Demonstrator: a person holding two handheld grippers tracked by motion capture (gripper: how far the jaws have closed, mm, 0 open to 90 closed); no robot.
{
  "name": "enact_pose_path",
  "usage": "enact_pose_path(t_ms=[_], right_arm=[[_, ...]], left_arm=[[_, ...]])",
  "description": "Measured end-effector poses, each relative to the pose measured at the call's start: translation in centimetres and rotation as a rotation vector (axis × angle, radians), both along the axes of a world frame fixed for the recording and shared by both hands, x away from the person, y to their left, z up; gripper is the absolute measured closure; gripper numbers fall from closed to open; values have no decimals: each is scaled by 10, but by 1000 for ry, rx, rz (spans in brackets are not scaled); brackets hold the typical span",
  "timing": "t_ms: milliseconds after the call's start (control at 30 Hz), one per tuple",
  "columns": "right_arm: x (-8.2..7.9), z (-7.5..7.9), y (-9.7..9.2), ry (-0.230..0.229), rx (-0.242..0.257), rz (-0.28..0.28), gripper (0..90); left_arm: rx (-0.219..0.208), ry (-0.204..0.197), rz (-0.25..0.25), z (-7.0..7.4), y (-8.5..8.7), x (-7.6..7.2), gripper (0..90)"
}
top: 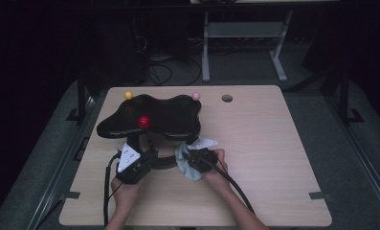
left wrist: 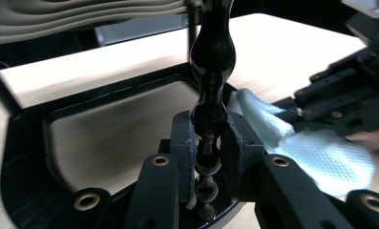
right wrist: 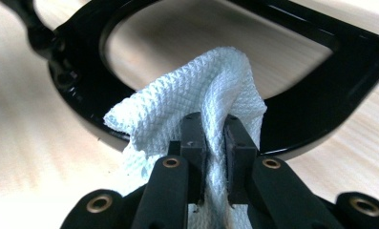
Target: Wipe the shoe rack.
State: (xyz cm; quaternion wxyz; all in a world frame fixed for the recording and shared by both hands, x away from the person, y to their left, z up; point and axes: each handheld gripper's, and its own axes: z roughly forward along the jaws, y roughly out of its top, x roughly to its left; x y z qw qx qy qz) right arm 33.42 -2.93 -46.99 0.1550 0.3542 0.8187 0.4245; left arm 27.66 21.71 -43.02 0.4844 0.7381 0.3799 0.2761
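I am steadying the glossy black stand (top: 149, 120) on the wooden counter (top: 254, 143), my left fingers (left wrist: 184, 143) pinching its turned post (left wrist: 211, 62). My right fingers (right wrist: 194, 143) are pinching the pale blue waffle-weave cloth (right wrist: 177, 105) against the stand's open base frame (right wrist: 321, 105). I judge wiping is under way; next, the cloth should slide along that frame.

No writing, label, brand, number or sign can be read on anything here; every surface in the three views is unmarked or too blurred.
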Motion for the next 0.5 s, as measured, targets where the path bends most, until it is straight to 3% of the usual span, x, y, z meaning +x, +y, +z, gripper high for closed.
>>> enact_pose_path(t_ms=[300,500], right_arm=[[-21,-4,19,-10,-50,68,822],[-22,-1,18,-23,-17,56,817]], left_arm=[[-2,-11,57,-1,16,2,756],[-6,-12,60,-1,17,1,756]])
